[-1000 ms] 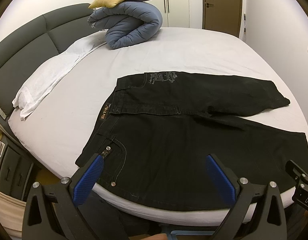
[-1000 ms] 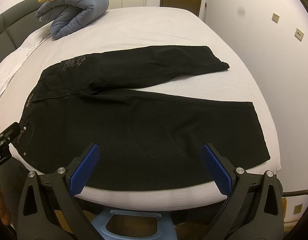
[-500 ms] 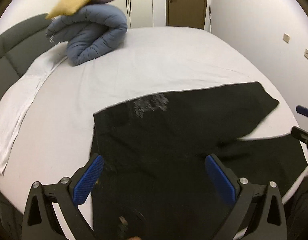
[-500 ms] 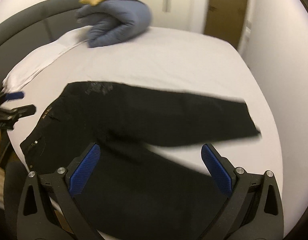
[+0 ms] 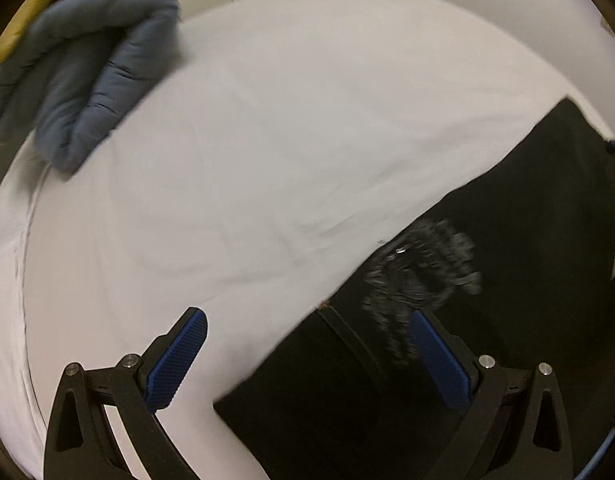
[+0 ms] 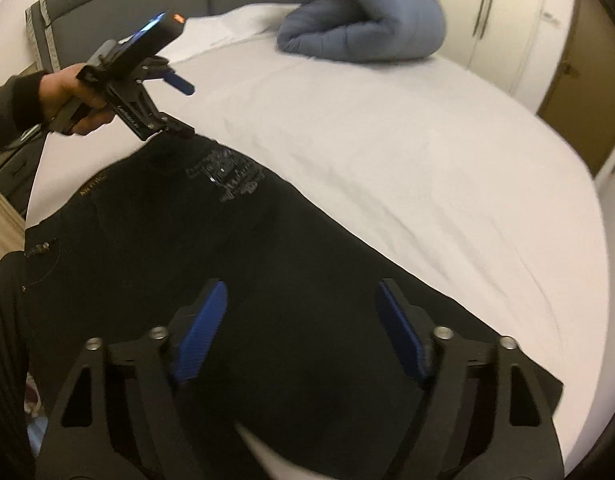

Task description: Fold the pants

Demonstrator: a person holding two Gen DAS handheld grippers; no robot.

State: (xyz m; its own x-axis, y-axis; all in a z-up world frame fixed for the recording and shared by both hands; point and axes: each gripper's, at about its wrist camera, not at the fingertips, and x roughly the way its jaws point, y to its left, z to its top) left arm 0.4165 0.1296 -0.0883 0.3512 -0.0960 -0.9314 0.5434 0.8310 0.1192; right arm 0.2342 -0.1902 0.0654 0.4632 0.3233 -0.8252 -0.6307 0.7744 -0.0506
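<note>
Black pants [image 6: 267, 264] lie spread flat on the white bed [image 6: 427, 152], with a grey printed back pocket [image 5: 419, 272] near the waist. My left gripper [image 5: 307, 356] is open and hovers over the far waist corner of the pants; it also shows in the right wrist view [image 6: 183, 108], held in a hand, one finger at the waistband edge. My right gripper [image 6: 303, 320] is open and empty, low over the far pant leg.
A rolled blue-grey duvet [image 6: 363, 20] with cushions on top lies at the head of the bed, beside a grey padded headboard [image 6: 127, 12]. White wardrobe doors [image 6: 507, 16] and a brown door stand behind.
Both grippers have swung forward over the bed from its near edge, the left to the far waist corner, the right over the far leg. Both stay open.
</note>
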